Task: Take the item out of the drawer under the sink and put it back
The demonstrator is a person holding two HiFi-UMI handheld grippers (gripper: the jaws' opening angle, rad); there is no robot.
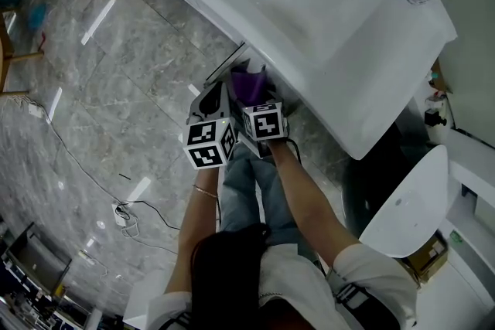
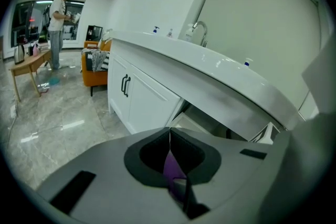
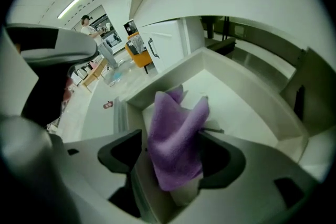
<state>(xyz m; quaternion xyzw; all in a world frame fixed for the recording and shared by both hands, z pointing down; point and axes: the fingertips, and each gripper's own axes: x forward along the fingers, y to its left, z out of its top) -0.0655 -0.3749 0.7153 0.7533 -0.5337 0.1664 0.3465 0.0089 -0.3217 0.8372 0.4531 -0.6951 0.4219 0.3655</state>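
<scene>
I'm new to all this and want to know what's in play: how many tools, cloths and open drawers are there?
Tools: 2, the left tool and the right tool
Cloth: 1, purple
Drawer: 1, open
Total: 4

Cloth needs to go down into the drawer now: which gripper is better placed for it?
Right. The purple cloth sits between the wide-open jaws of the right gripper, aimed into the open drawer. The left gripper has its jaws together and faces the countertop edge instead.
</scene>
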